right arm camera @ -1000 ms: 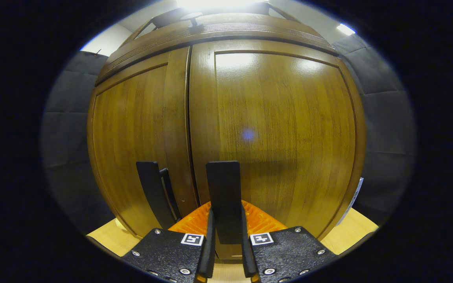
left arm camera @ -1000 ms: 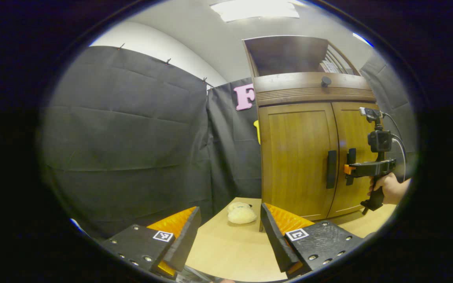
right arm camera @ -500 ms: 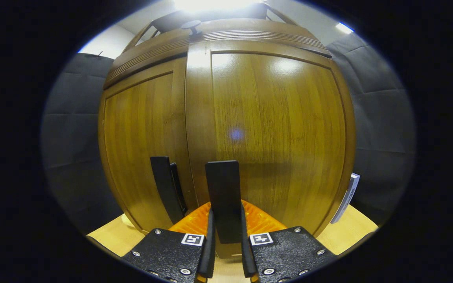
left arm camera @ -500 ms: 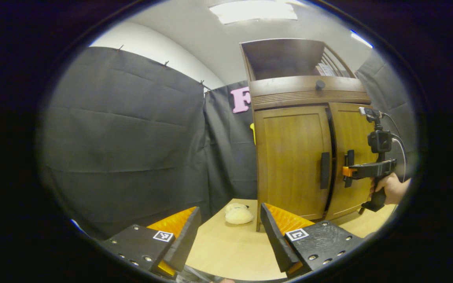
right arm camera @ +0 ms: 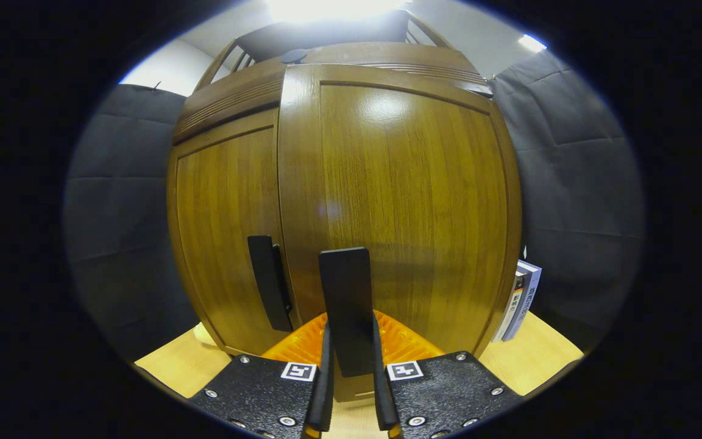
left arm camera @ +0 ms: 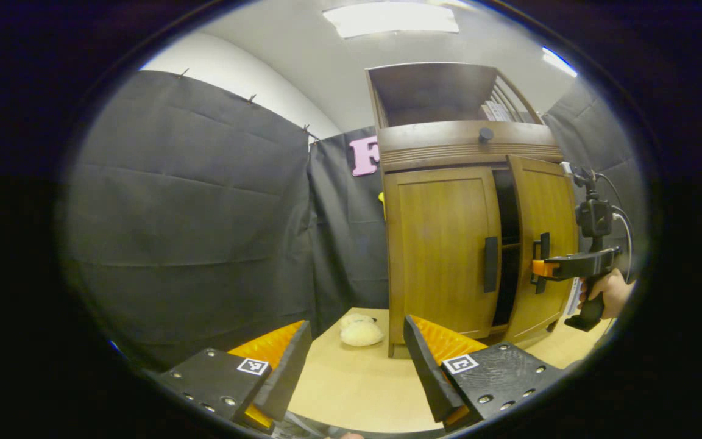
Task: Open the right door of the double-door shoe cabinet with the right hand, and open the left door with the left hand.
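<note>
Two wooden doors front the shoe cabinet (left arm camera: 473,143) standing on the table (left arm camera: 351,390). Right door (right arm camera: 406,207) stands ajar, its black bar handle (right arm camera: 346,308) clamped between the right gripper's (right arm camera: 351,390) fingers. Left door (left arm camera: 439,250) is closed — its handle (left arm camera: 490,264) untouched. Judged rigid, hinged, light-swinging; the vertical handles are the proper hold. Left gripper (left arm camera: 354,366) gapes wide, well apart.

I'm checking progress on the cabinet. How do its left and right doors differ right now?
The right door is swung partly open, showing a dark gap; the left door sits shut. The right gripper clamps the right door's handle; the left door's handle is untouched. Both are brown wood with black handles.
</note>
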`<state>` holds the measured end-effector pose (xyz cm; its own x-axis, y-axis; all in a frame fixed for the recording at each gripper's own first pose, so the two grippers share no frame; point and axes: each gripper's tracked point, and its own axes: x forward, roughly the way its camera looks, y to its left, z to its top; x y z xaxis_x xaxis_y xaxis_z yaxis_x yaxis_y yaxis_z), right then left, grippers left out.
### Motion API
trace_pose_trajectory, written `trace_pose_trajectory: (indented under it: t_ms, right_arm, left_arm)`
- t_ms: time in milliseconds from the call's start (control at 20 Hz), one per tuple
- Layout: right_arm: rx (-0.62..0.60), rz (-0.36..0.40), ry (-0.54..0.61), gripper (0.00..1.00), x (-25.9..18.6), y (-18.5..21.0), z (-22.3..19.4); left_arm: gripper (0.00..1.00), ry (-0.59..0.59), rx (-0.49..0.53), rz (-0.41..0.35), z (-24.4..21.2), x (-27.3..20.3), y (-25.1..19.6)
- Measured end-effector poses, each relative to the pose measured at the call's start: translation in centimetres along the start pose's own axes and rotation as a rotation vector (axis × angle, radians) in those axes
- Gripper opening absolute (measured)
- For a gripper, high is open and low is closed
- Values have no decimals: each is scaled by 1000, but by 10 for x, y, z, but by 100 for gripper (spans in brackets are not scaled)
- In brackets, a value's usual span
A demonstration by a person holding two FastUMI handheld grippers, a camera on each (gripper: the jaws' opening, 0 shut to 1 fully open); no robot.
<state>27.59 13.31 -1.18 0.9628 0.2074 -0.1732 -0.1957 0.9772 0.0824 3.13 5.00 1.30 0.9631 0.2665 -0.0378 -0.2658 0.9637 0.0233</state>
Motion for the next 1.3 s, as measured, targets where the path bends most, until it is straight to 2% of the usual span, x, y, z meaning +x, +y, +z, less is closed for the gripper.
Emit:
trace_pose_trajectory:
  t_ms: [150,200,250,300,350,400,450,500,550,600,1300]
  right_arm:
    - [3,2,-1,28,-16,-6,-3]
    - [4,-1,-3,29,-20,-8,-2]
    - [5,-3,-3,29,-25,-10,-3]
    - [7,-5,-4,29,-29,-11,-2]
    - [8,-8,-6,29,-35,-14,-4]
    - [9,-10,-8,29,-41,-15,-3]
    - [9,-15,-11,27,-46,-19,-4]
    - [7,-19,-13,27,-52,-21,-4]
    - [6,-24,-14,27,-57,-24,-4]
    - [6,-29,-14,29,-62,-27,-4]
    - [29,-142,-28,22,-124,-93,-10]
  left_arm:
    - [87,-8,7,-30,1,1,-4]
    - [93,-9,8,-40,2,1,-6]
    - [94,-11,7,-51,2,1,-9]
    - [94,-12,8,-62,2,2,-10]
    - [87,-14,9,-74,3,3,-12]
    - [87,-17,10,-84,3,3,-14]
    - [93,-20,10,-94,4,4,-15]
    - [94,-22,9,-106,4,5,-18]
    - [93,-24,8,-116,5,5,-20]
    - [87,-27,7,-129,6,5,-24]
    - [88,-45,2,-279,13,6,-60]
